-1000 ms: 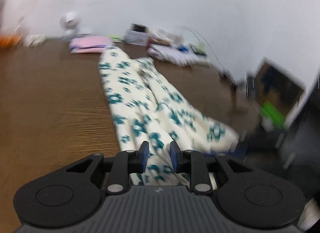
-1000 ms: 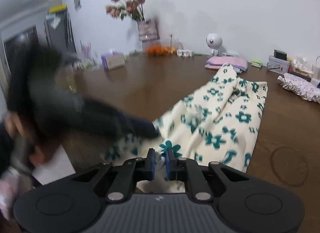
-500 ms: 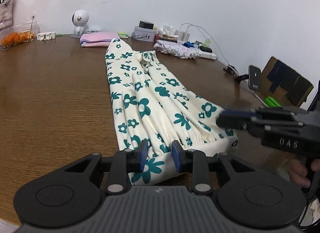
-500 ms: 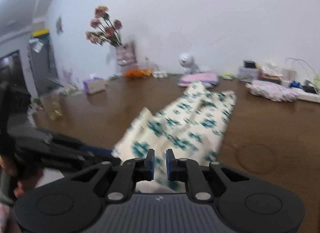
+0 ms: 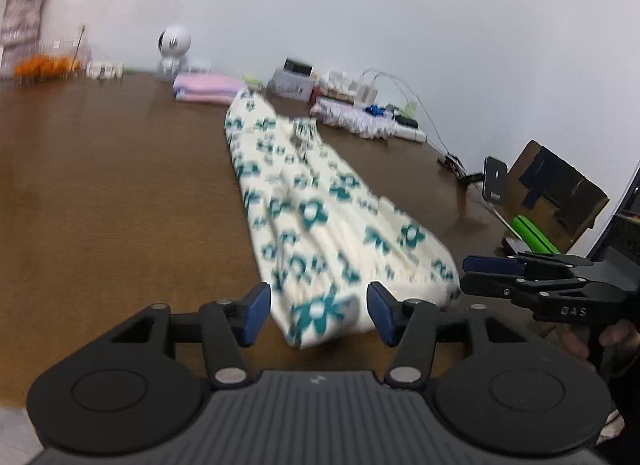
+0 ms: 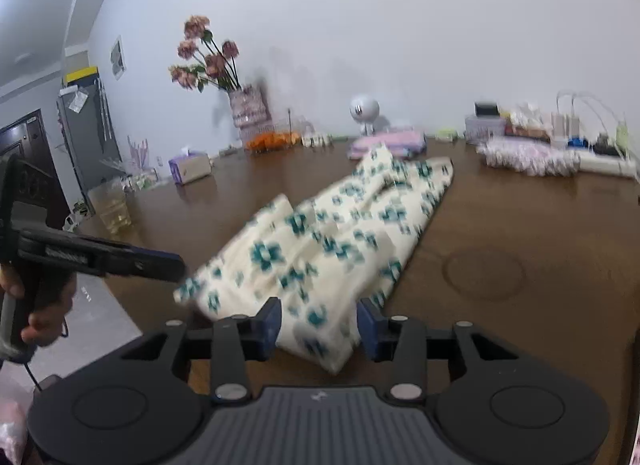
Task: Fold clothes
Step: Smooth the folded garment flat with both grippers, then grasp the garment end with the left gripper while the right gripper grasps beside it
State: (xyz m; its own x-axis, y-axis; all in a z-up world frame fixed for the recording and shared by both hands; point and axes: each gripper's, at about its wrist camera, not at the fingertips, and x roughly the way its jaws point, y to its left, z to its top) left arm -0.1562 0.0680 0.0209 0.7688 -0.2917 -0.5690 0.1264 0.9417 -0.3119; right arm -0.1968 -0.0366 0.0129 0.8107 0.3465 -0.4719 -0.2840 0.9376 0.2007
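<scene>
Light: even, soft indoor light; white wall [image 5: 400, 25] evenly lit.
Shadows: faint.
Glare: dull sheen on the worktop [image 5: 100, 185].
Blur: motion smear on the floral garment [image 6: 340, 241] in both views.
Distortion: fisheye bending, dark corners.

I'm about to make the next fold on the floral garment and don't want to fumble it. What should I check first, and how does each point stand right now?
1. Left claw open: ok, its jaws stand wide apart.
2. Right claw open: ok, also spread wide.
3. Floral garment free of both claws: ok, its near end lies between the jaws, ungripped.
4. Garment laid flat on the wooden table: cannot tell, motion blur hides the wrinkles.
5. Space beyond the far end: not ok, the folded pink cloth sits right behind it.
6. Table to the garment's left bare: ok.
</scene>
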